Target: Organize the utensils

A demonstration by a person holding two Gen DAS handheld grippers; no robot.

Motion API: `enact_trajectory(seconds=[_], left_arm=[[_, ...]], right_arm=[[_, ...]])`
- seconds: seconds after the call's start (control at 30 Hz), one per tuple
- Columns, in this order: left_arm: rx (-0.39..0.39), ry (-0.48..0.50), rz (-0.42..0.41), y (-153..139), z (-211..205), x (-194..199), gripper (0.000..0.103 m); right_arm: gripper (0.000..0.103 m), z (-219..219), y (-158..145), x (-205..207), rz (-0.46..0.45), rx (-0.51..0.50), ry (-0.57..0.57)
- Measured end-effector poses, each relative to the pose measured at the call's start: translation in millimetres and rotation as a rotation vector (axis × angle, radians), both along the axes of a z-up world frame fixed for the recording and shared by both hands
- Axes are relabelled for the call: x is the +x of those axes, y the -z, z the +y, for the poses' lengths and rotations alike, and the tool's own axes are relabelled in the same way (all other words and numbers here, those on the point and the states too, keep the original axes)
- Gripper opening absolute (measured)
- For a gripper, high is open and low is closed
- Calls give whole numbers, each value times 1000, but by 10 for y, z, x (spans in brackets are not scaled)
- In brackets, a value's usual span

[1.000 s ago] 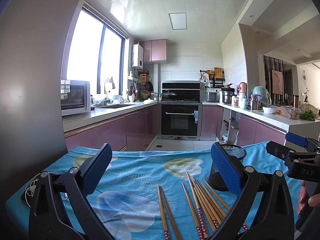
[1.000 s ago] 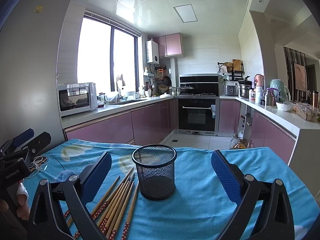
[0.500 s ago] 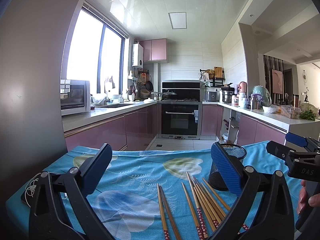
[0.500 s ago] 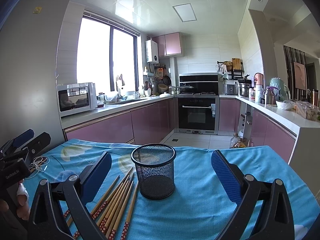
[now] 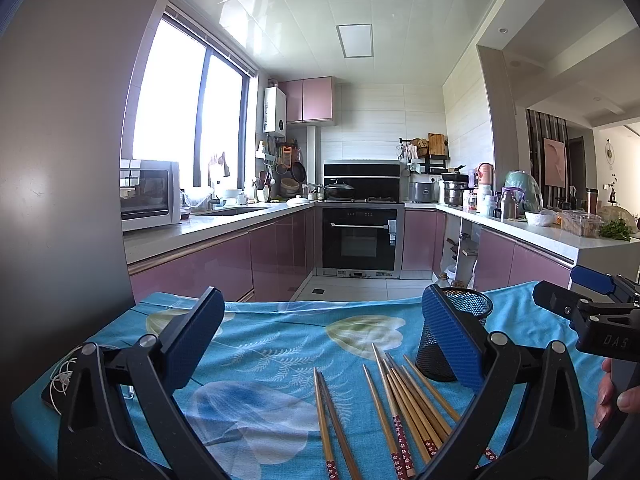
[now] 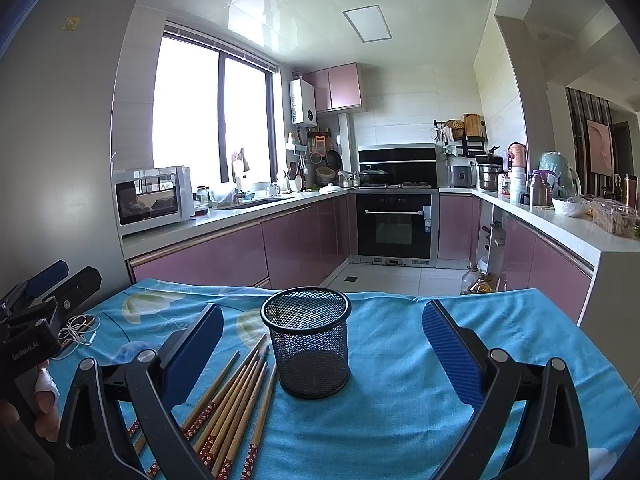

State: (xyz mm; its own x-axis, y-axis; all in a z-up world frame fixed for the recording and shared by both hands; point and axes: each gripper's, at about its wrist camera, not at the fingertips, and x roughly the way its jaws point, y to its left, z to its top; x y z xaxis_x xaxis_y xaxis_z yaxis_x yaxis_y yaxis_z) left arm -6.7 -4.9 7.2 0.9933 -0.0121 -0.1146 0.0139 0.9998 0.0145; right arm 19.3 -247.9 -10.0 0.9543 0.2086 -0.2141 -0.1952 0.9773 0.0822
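Strong daylight pours through the window (image 5: 188, 120), which is blown out to white in both views. Glare streaks the glossy ceiling (image 6: 256, 4) (its panel light looks unlit). Focus is sharp throughout; fisheye bending curves the walls, with dark corners.

Both wrist cameras sit low over the blue tablecloth (image 5: 280, 344), facing the kitchen; both catch the mesh cup (image 6: 308, 344) and chopsticks (image 5: 404, 404).
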Motion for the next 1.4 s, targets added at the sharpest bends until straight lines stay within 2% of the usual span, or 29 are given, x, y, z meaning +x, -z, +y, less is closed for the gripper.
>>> enact_trajectory(seconds=[0.93,1.4], left_arm=[[3,4,6,36,-5,35,97],[8,10,31,104,-3,73,97]], right_arm=[[97,9,-3,1,3,6,-9],[96,5,36,35,45,3,-47]])
